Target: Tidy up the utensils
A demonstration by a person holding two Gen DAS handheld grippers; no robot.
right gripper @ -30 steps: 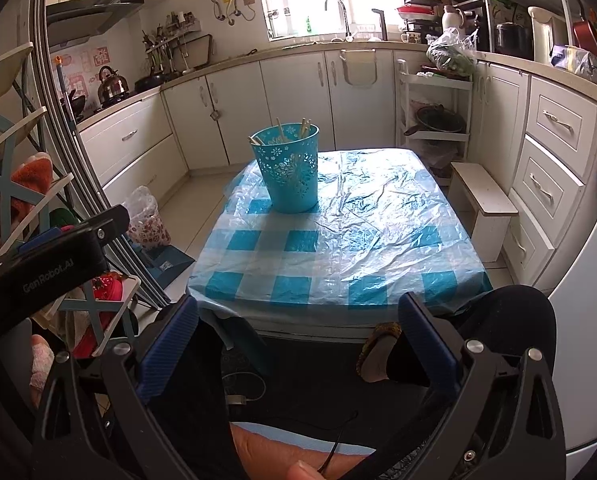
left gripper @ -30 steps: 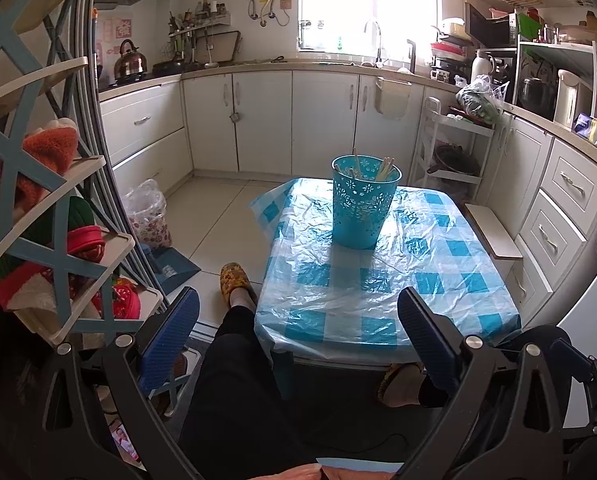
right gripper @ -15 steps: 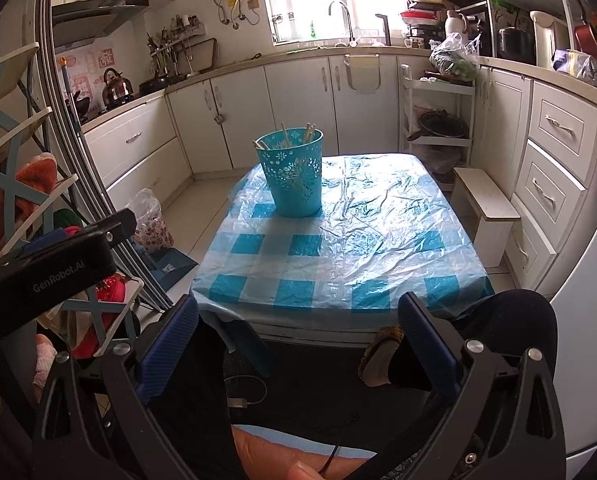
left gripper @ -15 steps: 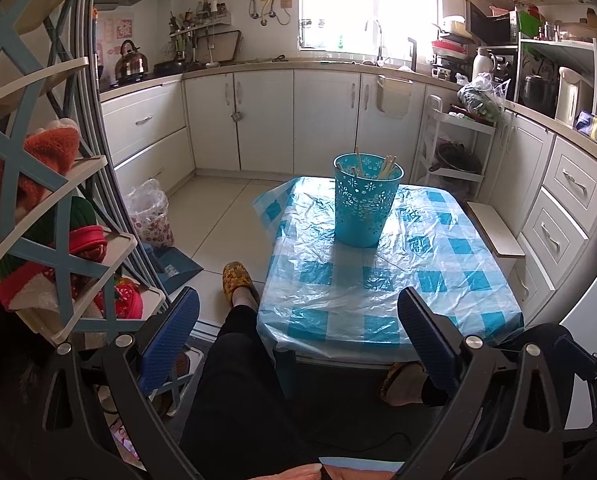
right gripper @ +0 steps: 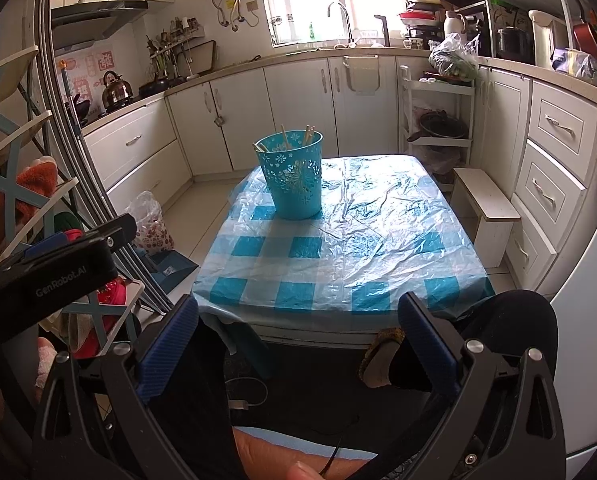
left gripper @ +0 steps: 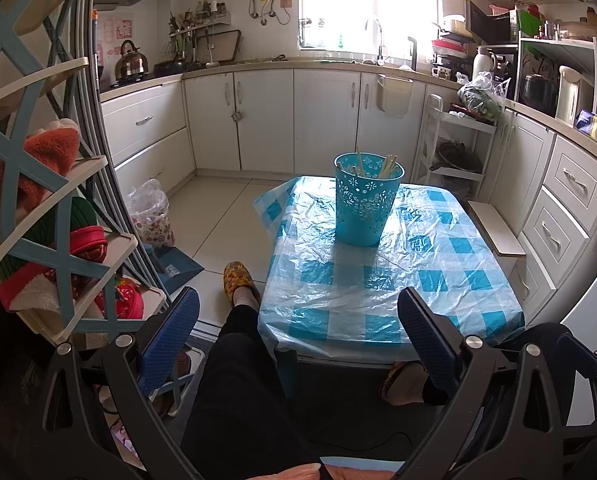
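Note:
A teal perforated bucket (left gripper: 363,207) stands on the far part of a low table with a blue-and-white checked cover (left gripper: 438,280). Several wooden chopsticks (left gripper: 386,166) stick up inside it. It also shows in the right wrist view (right gripper: 295,178), with the chopsticks (right gripper: 307,135) and the table cover (right gripper: 378,248). My left gripper (left gripper: 296,336) is open and empty, held well short of the table's near edge, above the person's lap. My right gripper (right gripper: 296,346) is open and empty, also short of the near edge.
A shelf rack (left gripper: 38,200) with cloth items stands close on the left. White kitchen cabinets (left gripper: 322,120) line the back and right. A small white stool (right gripper: 486,216) is right of the table. The person's legs (left gripper: 234,380) and slippered feet lie below the grippers.
Both views have shifted slightly, so the table and bucket sit a little differently in frame. Both grippers stay open and empty.

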